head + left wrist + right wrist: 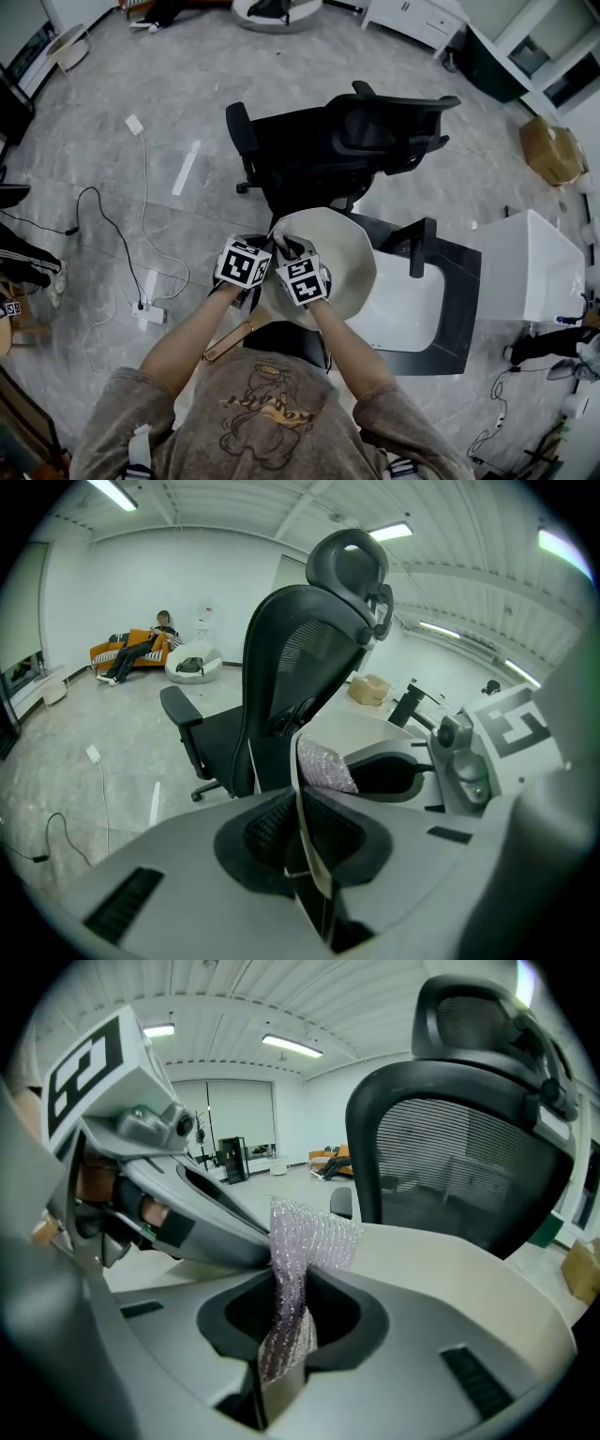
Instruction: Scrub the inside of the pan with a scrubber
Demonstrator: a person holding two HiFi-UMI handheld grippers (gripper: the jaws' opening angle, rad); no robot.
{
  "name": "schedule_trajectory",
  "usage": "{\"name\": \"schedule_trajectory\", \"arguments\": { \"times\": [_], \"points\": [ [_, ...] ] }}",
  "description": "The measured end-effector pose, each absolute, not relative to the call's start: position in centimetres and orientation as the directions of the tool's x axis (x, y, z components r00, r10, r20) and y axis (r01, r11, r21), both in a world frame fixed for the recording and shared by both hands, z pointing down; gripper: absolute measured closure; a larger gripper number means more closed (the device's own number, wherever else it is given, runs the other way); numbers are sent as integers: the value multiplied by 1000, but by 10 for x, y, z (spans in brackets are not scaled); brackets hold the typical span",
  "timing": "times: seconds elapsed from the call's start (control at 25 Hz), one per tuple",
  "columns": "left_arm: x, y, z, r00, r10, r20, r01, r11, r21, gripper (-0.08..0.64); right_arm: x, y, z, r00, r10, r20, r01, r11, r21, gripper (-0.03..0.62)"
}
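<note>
A cream-coloured pan (342, 262) is held up tilted over the sink's left edge, in front of the person's chest. My left gripper (267, 251) is shut on the pan's thin rim (297, 789), which runs upright between its pads. My right gripper (292, 253) is shut on a silvery mesh scrubber (298, 1251), whose free end sticks up past the jaws and lies against the pan's pale surface (450, 1260). From the left gripper view the scrubber (324, 764) shows just beyond the rim, in front of the right gripper (403, 778). The two grippers sit side by side, nearly touching.
A black office chair (347, 141) stands just behind the pan. To the right is a dark counter with a white sink basin (412, 314) and black tap (419, 246), then a white cabinet (530, 267). Cables and a power strip (148, 314) lie on the floor at left.
</note>
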State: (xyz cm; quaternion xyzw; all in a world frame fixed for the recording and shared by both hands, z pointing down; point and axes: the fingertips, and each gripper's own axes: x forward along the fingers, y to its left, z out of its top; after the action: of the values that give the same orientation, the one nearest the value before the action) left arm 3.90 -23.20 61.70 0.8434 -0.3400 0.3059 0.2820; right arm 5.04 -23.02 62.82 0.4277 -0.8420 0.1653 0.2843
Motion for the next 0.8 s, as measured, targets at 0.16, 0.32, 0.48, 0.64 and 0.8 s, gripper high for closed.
{"name": "schedule_trajectory", "arguments": {
  "times": [0.16, 0.32, 0.48, 0.64, 0.8],
  "points": [
    [40, -232, 616, 584, -387, 714, -738, -619, 268, 522, 56, -244, 634, -415, -640, 647, -823, 567, 33, 503],
    [40, -232, 617, 588, -381, 714, -733, -623, 271, 522, 72, -257, 640, -360, -664, 656, -835, 543, 92, 503],
    [40, -232, 617, 586, -377, 717, -728, -633, 262, 522, 102, -266, 644, -275, -688, 671, -858, 491, 152, 505],
    [40, -232, 617, 588, -375, 717, -726, -636, 263, 522, 135, -272, 642, -198, -703, 683, -874, 442, 201, 505],
    [41, -232, 618, 585, -375, 719, -728, -633, 262, 522, 151, -268, 644, -168, -685, 708, -838, 478, 264, 505]
  ]
}}
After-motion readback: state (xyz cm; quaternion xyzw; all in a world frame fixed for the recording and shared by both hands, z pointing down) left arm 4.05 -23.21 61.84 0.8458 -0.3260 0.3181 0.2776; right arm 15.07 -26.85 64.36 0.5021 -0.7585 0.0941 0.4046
